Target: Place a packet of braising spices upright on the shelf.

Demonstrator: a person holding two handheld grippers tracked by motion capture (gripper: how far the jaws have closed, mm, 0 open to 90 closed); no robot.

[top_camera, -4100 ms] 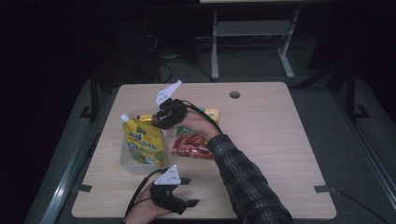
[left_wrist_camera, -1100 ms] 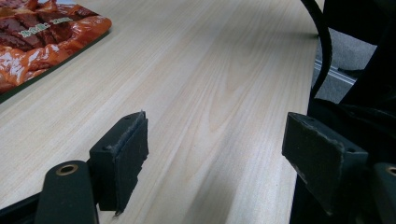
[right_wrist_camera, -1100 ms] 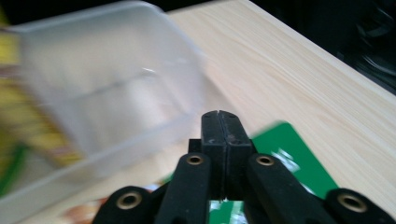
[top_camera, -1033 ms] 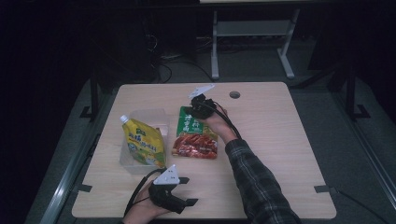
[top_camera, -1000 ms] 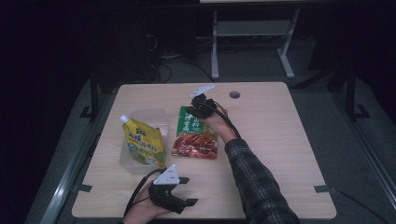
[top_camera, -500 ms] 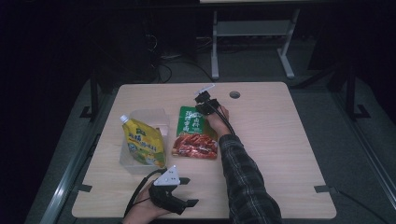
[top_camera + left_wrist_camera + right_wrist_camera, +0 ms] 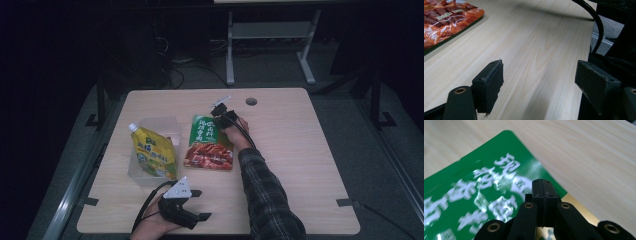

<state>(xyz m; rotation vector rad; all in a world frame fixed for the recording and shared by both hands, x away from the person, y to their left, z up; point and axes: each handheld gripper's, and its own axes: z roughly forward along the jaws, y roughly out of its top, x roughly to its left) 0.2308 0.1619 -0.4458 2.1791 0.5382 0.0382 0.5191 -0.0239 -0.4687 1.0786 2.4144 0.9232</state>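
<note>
Now right tool (image 7: 218, 111) clenched at far top edge of green-red packet (image 7: 209, 143), lowered since a second ago; packet flat mid-surface (image 7: 300, 150). Placement judged complete. Left tool (image 7: 197, 204) released, idle at near edge.

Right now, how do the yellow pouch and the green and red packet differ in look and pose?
The yellow pouch has a white spout at its top corner and leans on a clear box; the green and red packet has no spout and lies flat on the table. The right gripper is at the packet's far edge; nothing touches the pouch. Both are glossy printed bags.
</note>
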